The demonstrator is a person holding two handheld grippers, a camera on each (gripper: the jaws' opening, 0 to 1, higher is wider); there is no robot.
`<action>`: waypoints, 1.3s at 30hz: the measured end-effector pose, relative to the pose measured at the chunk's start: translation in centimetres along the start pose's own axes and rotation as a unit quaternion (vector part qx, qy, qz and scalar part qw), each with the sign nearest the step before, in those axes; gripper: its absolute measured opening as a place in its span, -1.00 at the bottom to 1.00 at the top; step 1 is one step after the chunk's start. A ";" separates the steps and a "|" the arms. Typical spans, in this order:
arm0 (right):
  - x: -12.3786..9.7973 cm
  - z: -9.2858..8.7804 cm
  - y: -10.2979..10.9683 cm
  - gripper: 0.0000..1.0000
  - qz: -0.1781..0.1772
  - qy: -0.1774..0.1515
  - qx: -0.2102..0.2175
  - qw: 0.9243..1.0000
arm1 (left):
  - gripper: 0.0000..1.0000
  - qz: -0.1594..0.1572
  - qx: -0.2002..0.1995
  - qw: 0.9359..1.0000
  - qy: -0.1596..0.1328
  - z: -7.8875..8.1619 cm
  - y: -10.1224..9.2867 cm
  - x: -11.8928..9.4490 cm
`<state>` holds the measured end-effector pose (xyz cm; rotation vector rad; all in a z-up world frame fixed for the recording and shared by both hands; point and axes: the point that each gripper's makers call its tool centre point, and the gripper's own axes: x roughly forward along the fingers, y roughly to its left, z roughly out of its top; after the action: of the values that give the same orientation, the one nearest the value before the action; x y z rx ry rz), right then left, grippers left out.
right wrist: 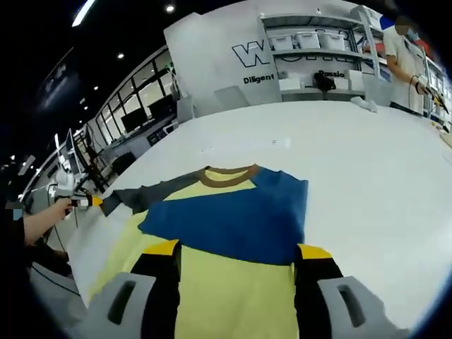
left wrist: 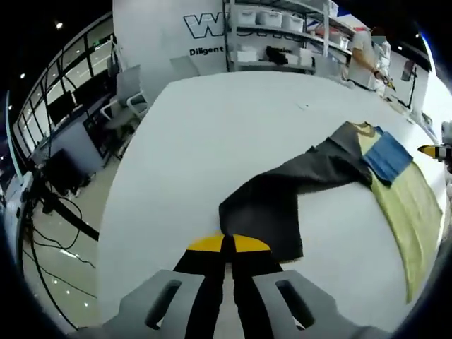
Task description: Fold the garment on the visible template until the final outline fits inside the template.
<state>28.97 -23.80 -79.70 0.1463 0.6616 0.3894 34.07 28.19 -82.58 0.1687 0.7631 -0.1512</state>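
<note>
Your left tongs (left wrist: 227, 247) are clenched, the yellow-tipped jaws pressed together on the end of the shirt's dark grey sleeve (left wrist: 282, 198). In the left gripper view that sleeve runs from the jaws away across the white counter (left wrist: 212, 127) to the body of the shirt (left wrist: 406, 198), which lies flat near the counter's right edge. The sleeve cloth is bunched and a little lifted where you grip it.

Your right tongs (right wrist: 236, 251) are released, the two jaws standing wide apart over the shirt (right wrist: 233, 282). They hang above the pale yellow lower part, with the blue chest panel (right wrist: 240, 215) just beyond the jaw tips. I cannot tell whether the jaw tips touch the cloth. The brown collar (right wrist: 227, 174) lies past the blue panel, toward the far edge of the counter (right wrist: 367, 169).

In the right gripper view the grey sleeve (right wrist: 145, 194) stretches out to the left of the collar, and at its end your left tongs (right wrist: 92, 202) hold it, with your hand (right wrist: 49, 212) behind them near the counter's left edge.

Beyond the counter stand shelves (right wrist: 318, 63) with white boxes, a white wall with lettering (right wrist: 275, 53), and a person (right wrist: 402, 60) at the far right corner. Office chairs (left wrist: 127, 99) sit past the counter's far left edge in the left gripper view.
</note>
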 end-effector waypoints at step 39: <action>-5.7 -2.1 6.3 0.67 0.066 0.015 -0.079 0.995 | -1.00 -0.129 0.311 0.941 -0.006 -4.3 -10.0 -0.5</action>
<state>21.63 -20.21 -76.55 0.0331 0.6501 0.5699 28.83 19.34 -86.22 0.6686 0.7032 -0.6454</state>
